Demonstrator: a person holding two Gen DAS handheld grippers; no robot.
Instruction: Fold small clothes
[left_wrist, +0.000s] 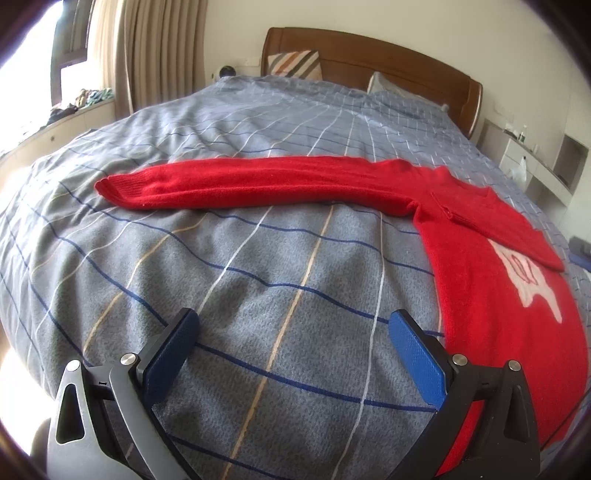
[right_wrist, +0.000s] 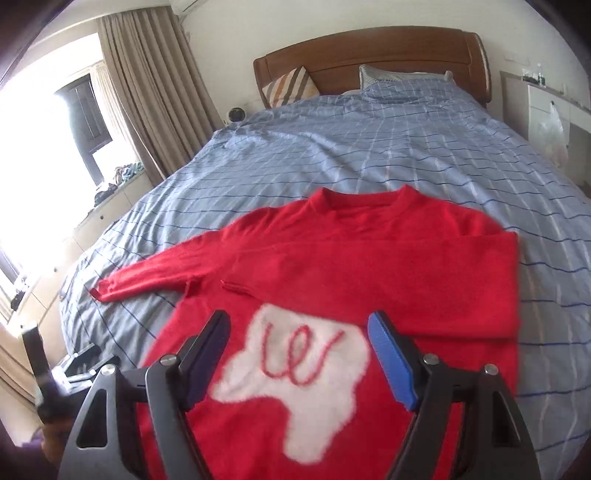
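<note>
Blue-padded fingers of the left gripper (left_wrist: 293, 354) are seen spread wide over the checked duvet (left_wrist: 258, 280), with nothing held between them, just beside the hem side of the red sweater (left_wrist: 491, 295). The right gripper (right_wrist: 297, 354) is likewise held spread and empty, above the sweater's white chest patch (right_wrist: 295, 384). The sweater is laid flat, front up, on the bed, its collar (right_wrist: 364, 201) turned toward the wooden headboard (right_wrist: 369, 55). One sleeve has already been folded across the chest, as is shown by the straight folded edge on the right side in the right wrist view, while the other sleeve (left_wrist: 236, 184) is stretched out flat on the duvet, well apart from the left gripper. The sleeve-folding step is judged to be half done. Next, the outstretched sleeve would need to be pinched near its cuff (left_wrist: 110, 186) and carried across the body.
</note>
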